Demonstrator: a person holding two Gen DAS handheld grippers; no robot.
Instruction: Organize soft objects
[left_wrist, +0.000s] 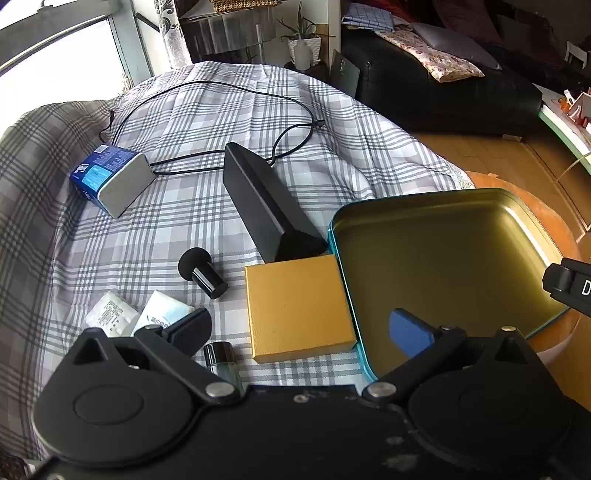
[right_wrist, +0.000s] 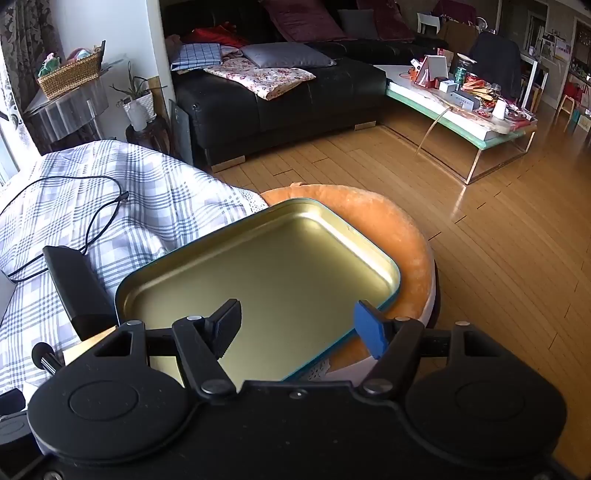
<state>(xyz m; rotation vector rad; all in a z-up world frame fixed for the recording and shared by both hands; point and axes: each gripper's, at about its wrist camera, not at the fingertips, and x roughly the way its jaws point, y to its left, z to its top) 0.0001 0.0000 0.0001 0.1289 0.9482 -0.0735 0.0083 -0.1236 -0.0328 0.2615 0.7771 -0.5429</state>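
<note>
Over the bed: left gripper (left_wrist: 301, 332) and right gripper (right_wrist: 299, 326), jaws apart, empty; risked nudging tin tray (left_wrist: 532, 201) off orange cushion (right_wrist: 413, 236).

A living room with a honey-coloured wooden floor (right_wrist: 480, 240) catching window glare. A black leather sofa (right_wrist: 280, 99) – strewn with cushions (one floral) – lines the far wall; a cluttered glass-legged coffee table (right_wrist: 469, 114) stands right, a potted plant (right_wrist: 138, 105) left.

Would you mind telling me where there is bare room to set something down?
The tin tray holds nothing. Bare checked cloth lies beyond the black cable. It is crowded between the yellow box, black bar, small black roller and white packets.
</note>
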